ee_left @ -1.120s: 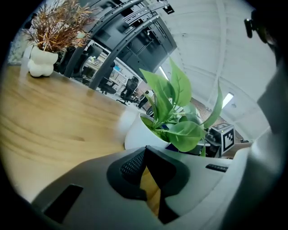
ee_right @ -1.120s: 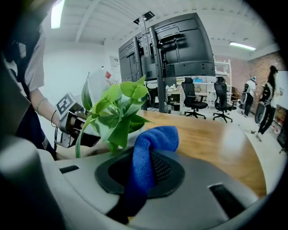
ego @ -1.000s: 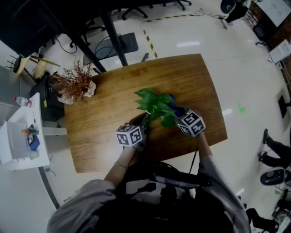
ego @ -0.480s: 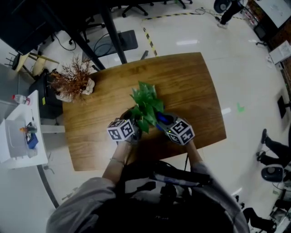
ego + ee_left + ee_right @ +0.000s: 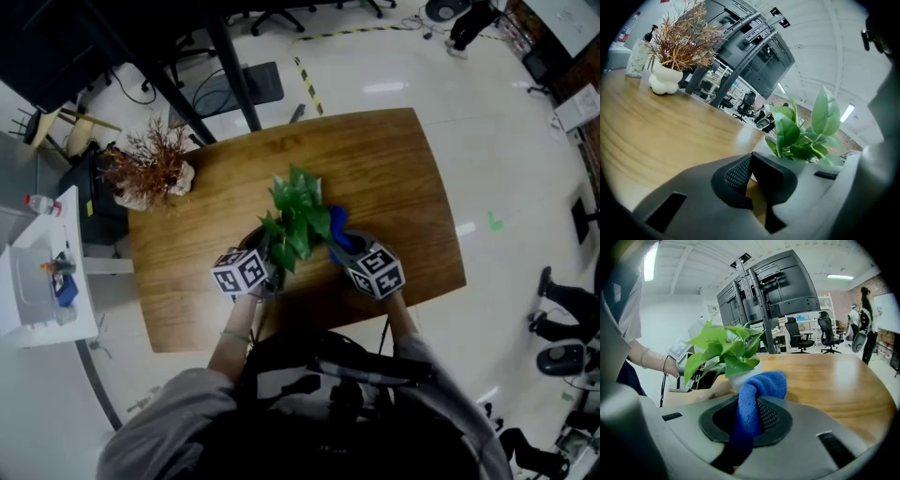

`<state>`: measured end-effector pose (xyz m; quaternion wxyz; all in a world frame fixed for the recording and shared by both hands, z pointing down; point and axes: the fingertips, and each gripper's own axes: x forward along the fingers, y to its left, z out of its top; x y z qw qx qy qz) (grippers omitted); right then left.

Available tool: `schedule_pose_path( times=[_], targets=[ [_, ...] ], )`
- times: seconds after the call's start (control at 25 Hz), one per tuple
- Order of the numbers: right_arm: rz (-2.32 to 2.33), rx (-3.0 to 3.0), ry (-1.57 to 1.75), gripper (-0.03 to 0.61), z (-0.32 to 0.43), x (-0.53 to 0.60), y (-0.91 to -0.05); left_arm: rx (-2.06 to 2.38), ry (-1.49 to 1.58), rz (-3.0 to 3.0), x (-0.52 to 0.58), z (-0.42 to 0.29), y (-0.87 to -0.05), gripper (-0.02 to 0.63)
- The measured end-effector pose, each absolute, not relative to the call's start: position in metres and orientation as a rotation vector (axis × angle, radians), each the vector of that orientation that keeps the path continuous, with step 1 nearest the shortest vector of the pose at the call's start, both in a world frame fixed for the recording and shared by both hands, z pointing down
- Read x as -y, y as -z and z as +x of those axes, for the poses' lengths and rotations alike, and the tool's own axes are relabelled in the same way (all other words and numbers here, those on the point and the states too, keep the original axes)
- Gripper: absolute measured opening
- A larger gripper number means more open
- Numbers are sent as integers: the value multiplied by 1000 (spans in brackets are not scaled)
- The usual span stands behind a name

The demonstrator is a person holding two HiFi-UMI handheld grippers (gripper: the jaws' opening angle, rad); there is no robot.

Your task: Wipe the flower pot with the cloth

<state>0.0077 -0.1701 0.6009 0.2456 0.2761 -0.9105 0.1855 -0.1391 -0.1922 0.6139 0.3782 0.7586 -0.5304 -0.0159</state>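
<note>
A leafy green plant [image 5: 295,217] stands in a white flower pot [image 5: 742,376] near the front middle of the wooden table [image 5: 394,169]. My left gripper [image 5: 266,257] is at the pot's left side, and in the left gripper view its jaws [image 5: 751,161] are shut on the white pot [image 5: 761,146] at the rim. My right gripper [image 5: 341,244] is at the pot's right side. It is shut on a blue cloth [image 5: 757,397], whose bunched end presses against the pot's wall. In the head view the cloth [image 5: 337,221] shows just right of the leaves.
A dried brown plant in a lumpy white vase [image 5: 150,173] stands at the table's far left corner. A white cart [image 5: 42,281] sits left of the table, and black stand legs [image 5: 230,84] are behind it. People stand far off on the right [image 5: 863,319].
The plant and both grippers have shifted left and a little toward me over the last second. The right gripper has closed in on the pot with the cloth.
</note>
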Motion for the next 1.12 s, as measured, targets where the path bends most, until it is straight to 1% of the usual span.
schedule_pose_path(
  times=[0.16, 0.36, 0.72, 1.12],
  targets=[
    [732, 2463, -396, 57, 16, 195, -586, 1314, 12, 1948, 184, -126, -619, 6],
    [592, 2455, -281, 57, 2, 209, -582, 1294, 9, 1952, 185, -120, -621, 6],
    [480, 2422, -327, 57, -17, 186, -605, 1318, 47, 1955, 203, -136, -617, 6],
    [555, 2394, -479, 57, -24, 167, -628, 1349, 57, 1942, 204, -150, -615, 6]
  ],
)
